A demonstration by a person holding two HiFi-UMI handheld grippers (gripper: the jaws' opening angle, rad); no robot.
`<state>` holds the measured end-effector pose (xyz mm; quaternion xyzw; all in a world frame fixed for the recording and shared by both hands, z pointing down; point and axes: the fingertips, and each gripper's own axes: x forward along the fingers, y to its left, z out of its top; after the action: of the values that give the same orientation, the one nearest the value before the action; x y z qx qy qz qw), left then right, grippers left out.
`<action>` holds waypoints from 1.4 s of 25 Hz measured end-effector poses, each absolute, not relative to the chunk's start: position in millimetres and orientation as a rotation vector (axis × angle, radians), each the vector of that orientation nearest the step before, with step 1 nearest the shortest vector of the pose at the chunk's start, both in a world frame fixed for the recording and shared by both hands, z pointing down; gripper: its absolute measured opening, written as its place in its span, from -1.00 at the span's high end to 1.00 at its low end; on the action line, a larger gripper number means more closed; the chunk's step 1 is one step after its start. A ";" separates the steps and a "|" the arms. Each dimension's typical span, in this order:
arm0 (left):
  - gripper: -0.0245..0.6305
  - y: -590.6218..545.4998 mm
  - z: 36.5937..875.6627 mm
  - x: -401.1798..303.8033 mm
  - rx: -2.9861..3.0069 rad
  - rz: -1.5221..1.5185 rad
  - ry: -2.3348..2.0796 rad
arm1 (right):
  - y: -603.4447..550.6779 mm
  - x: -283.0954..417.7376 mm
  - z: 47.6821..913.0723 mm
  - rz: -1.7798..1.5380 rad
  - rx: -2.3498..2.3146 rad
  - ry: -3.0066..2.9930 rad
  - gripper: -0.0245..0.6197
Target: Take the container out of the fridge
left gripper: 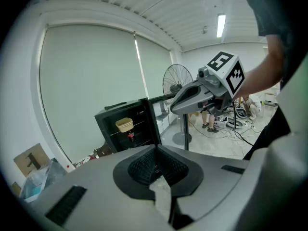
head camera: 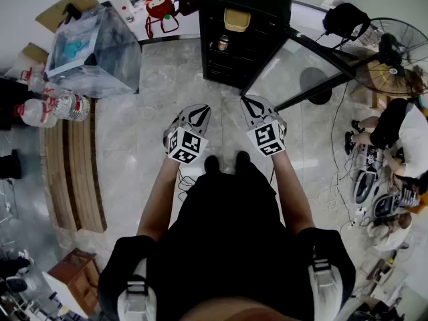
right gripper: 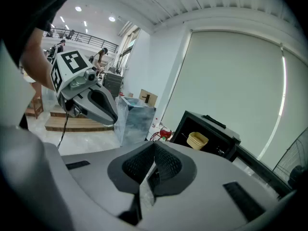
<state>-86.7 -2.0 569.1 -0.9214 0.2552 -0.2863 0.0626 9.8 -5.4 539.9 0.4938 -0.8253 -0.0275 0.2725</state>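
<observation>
A small black fridge (head camera: 242, 35) stands on the floor ahead of me, its glass door (head camera: 314, 69) swung open to the right. On its upper shelf sits a tan lidded container (head camera: 237, 20), with a small cola bottle (head camera: 223, 43) on the shelf below. Both grippers hover above the grey floor, well short of the fridge. My left gripper (head camera: 199, 111) is shut and holds nothing, and so is my right gripper (head camera: 249, 103). The left gripper view has the container (left gripper: 124, 124) far beyond the closed tips (left gripper: 155, 150). The right gripper view shows the container (right gripper: 197, 140) past its closed tips (right gripper: 154, 146).
A clear plastic box (head camera: 93, 45) and water bottles (head camera: 50, 105) stand at the left beside a low wooden bench (head camera: 73, 172). A floor fan (head camera: 391, 52) is at the right. Near it a person (head camera: 394, 132) sits among cables. A red toy (head camera: 159, 9) lies left of the fridge.
</observation>
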 end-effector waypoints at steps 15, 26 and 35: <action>0.84 107.9 548.5 2.1 -2.696 -0.950 0.694 | 127.9 86.3 542.4 0.014 1.323 -2.256 0.92; 0.84 183.9 542.1 37.2 -2.645 -1.001 0.855 | 185.0 117.2 536.5 -0.003 1.214 -2.406 0.93; 0.84 218.2 529.2 24.6 -2.576 -1.023 0.974 | 215.0 109.9 527.3 -0.067 1.131 -2.473 0.93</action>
<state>24.6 218.2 529.2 -0.8723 0.3299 -0.3464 0.1016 109.9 215.0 527.3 0.4067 -0.8890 -0.0240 0.2092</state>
